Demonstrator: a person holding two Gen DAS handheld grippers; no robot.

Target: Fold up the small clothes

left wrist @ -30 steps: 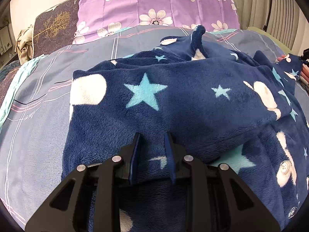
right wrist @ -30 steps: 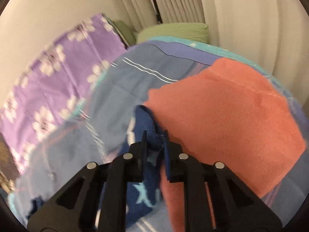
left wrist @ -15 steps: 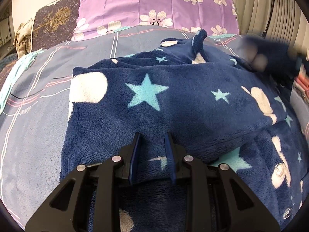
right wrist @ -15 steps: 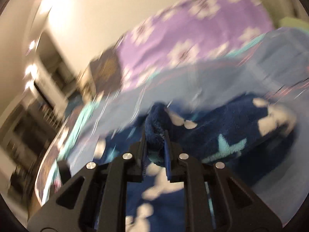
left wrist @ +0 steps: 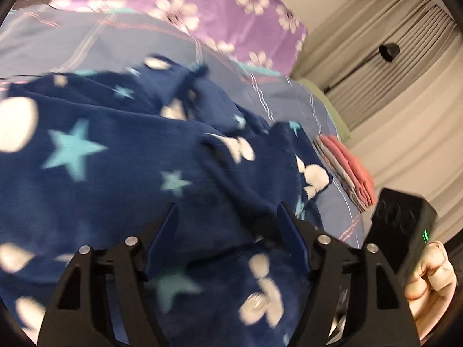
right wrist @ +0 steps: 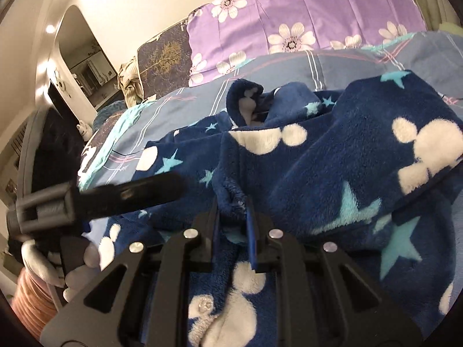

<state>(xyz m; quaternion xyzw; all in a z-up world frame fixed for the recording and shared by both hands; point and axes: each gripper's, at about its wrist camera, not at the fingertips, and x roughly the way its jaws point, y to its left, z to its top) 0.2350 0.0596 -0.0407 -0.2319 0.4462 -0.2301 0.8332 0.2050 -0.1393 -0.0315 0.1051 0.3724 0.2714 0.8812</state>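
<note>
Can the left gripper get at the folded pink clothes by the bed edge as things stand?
Probably yes. The left gripper is open and holds nothing, and the pink clothes lie uncovered ahead to its right, past the edge of the blue star fleece, with nothing between them.

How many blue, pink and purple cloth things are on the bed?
Blue starry fleece garment: 1
Pink folded cloth: 1
Purple flowered pillow: 1
Total: 3
</note>
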